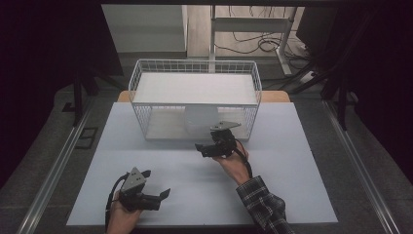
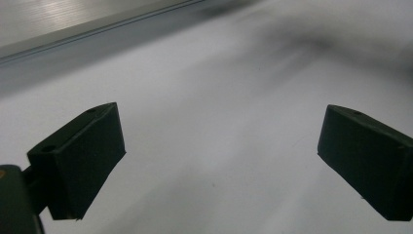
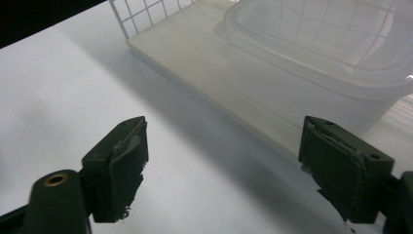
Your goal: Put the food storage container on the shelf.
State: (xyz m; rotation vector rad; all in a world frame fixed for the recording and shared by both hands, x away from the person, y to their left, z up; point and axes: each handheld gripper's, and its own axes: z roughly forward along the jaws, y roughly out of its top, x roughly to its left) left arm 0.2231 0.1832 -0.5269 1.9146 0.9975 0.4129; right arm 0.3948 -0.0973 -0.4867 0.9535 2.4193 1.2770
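Table (image 1: 160, 195) is a pale grey-white board. A white wire basket (image 1: 139, 80) stands at its far middle, lying on its side with the open face toward the person, its flat top panel bright under the light.

Inside the basket, on the lower shelf (image 3: 195, 44), sits a translucent plastic container (image 3: 311, 63) with a rimmed lid. In the high view it reads as a pale block (image 1: 200, 121) at the middle of the opening, right at the front edge of the shelf.

Right gripper (image 1: 200, 147): held just in front of the basket opening, close to the container, jaws pointing left across the table. Right gripper view (image 3: 224, 165) has the jaws spread wide with bare table between them, holding nothing. Pads look scuffed and ragged at the edges. Container is just past the far jaw, not touching it as far as I can tell. The right hand (image 1: 233, 163) comes in from a plaid sleeve (image 1: 260, 200).

Left gripper (image 1: 163, 194): near front-left of the table, well apart from the basket, jaws pointing right. Left gripper view (image 2: 219, 161) shows both jaws wide apart over bare table surface, nothing between them. Background there is blurred; a metal rail (image 2: 97, 22) runs along the table edge at top left. Left hand (image 1: 122, 217) grips the body from below; the cable (image 1: 111, 195) loops beside it.
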